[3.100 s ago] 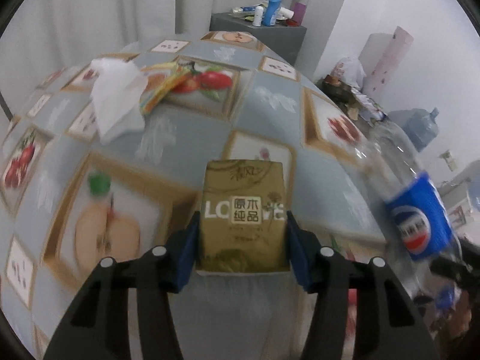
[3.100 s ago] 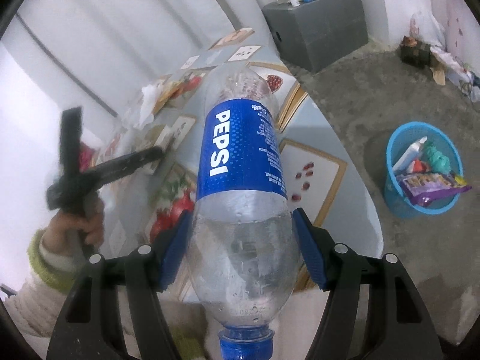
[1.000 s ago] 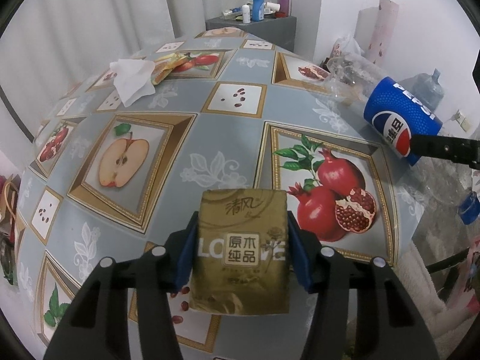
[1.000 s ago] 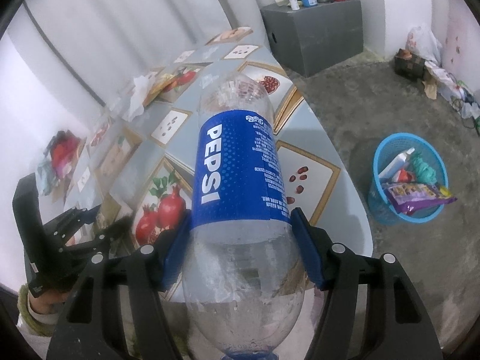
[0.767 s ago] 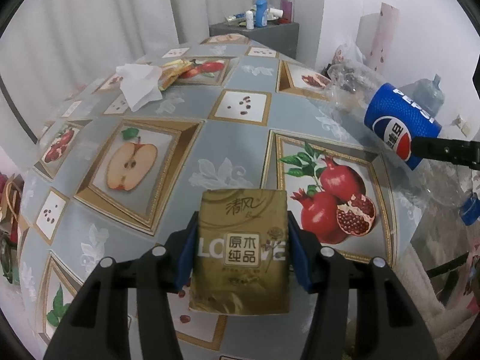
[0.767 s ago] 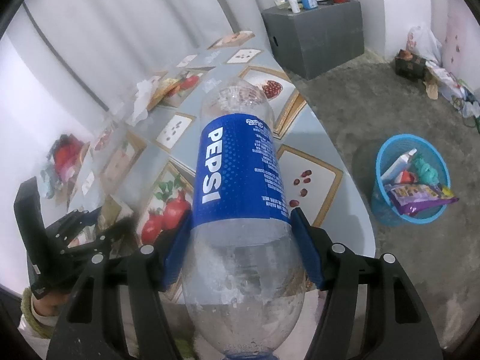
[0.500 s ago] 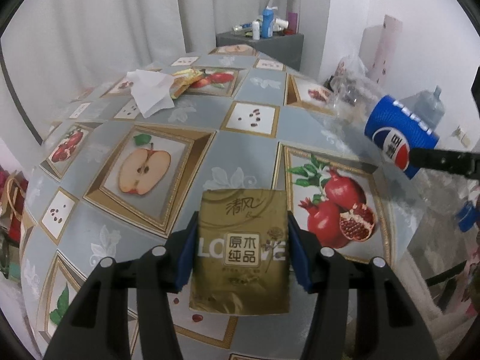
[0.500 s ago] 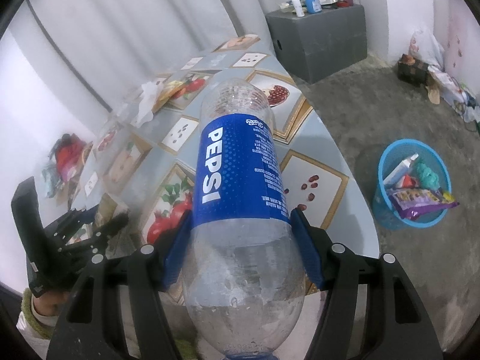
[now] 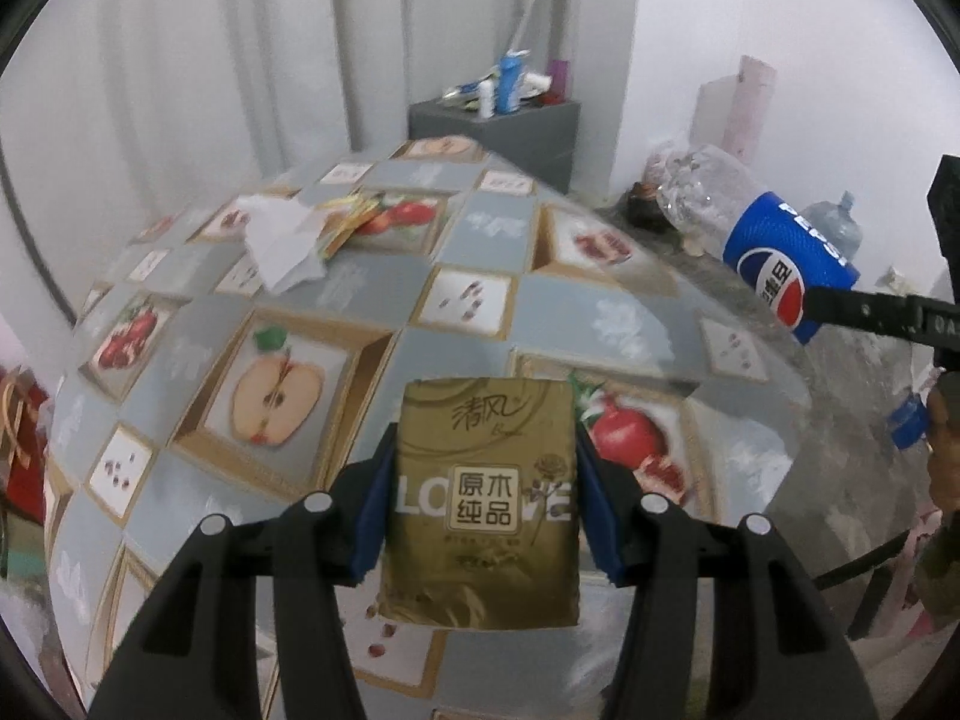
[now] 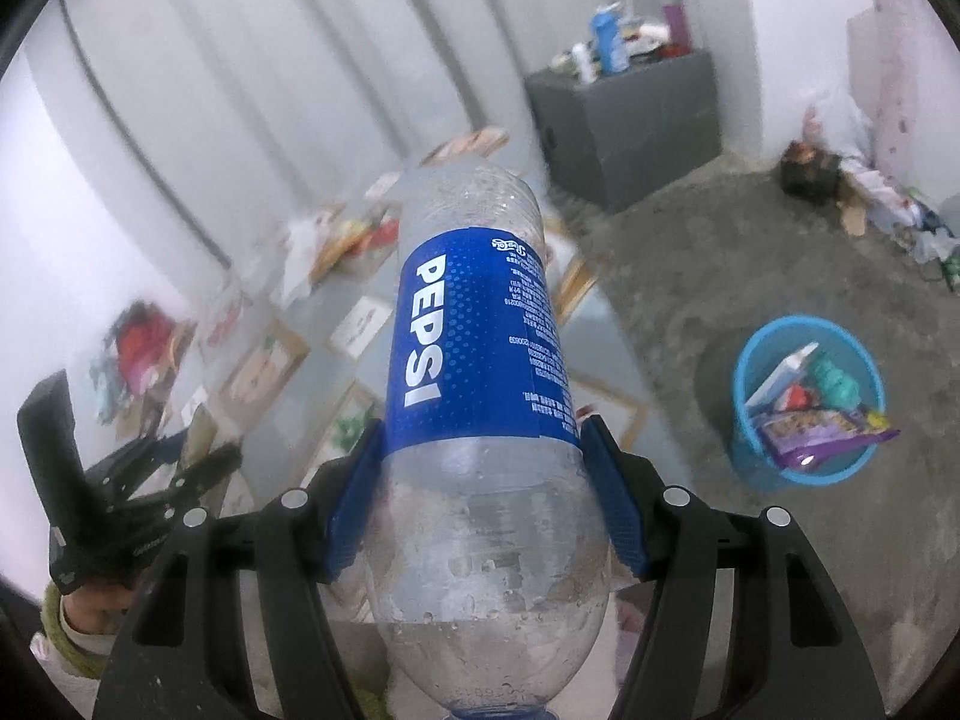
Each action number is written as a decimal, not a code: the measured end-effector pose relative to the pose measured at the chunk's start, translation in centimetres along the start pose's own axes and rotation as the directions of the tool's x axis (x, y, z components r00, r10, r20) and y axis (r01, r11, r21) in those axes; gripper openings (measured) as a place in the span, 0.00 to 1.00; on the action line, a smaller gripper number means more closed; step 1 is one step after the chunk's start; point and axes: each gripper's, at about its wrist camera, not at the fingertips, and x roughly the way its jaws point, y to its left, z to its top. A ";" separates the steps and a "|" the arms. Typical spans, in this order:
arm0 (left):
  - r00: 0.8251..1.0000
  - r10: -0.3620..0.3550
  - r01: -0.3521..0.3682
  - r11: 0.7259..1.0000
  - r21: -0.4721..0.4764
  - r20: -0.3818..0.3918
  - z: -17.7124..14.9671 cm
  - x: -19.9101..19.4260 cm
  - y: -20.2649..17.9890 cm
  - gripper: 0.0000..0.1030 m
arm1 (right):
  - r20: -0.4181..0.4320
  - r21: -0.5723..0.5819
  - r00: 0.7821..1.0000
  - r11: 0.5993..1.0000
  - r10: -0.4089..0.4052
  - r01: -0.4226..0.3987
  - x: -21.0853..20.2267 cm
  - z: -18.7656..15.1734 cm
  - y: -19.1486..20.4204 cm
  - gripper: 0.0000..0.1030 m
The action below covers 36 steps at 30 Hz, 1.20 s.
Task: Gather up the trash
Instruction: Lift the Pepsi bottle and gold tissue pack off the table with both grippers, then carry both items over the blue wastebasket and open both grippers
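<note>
My left gripper [image 9: 483, 501] is shut on a gold tissue pack [image 9: 483, 498] and holds it above the near edge of the table [image 9: 480, 306]. My right gripper [image 10: 483, 492] is shut on an empty Pepsi bottle [image 10: 474, 348], cap end toward the camera; the bottle also shows at the right of the left wrist view [image 9: 774, 258]. A crumpled white tissue [image 9: 282, 240] and a yellow wrapper [image 9: 348, 219] lie at the far side of the table. A blue trash basket [image 10: 804, 402] with trash in it stands on the floor at the right.
The table wears a fruit-print cloth. A grey cabinet [image 10: 630, 114] with bottles on top stands by the curtain. Bags and clutter [image 10: 840, 186] lie on the concrete floor by the far wall. A large water jug [image 9: 834, 228] stands behind.
Both grippers have risen and pulled back from the table, each with its object held. The views tilted up; the table looks farther off and blurred.
</note>
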 end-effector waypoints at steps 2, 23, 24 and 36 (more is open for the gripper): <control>0.999 -0.031 0.030 0.999 0.017 0.020 1.1 -0.2 -0.6 0.51 | 0.046 0.031 0.998 0.999 -0.033 0.032 -1.6 0.6 -1.6 0.60; 0.879 -0.414 0.471 0.833 0.289 -0.238 18.2 11.3 -21.2 0.51 | 0.087 0.542 0.982 0.835 -0.168 0.095 -5.2 -2.7 -21.6 0.60; 0.877 -0.401 0.471 0.829 0.301 -0.266 18.6 12.7 -22.3 0.51 | 0.071 0.572 0.988 0.817 -0.135 0.070 -4.2 -2.8 -22.9 0.60; 0.783 -0.140 0.374 0.885 0.279 -0.606 19.5 34.6 -34.5 0.51 | -0.154 0.846 0.980 0.530 0.125 0.065 9.4 -1.4 -38.9 0.60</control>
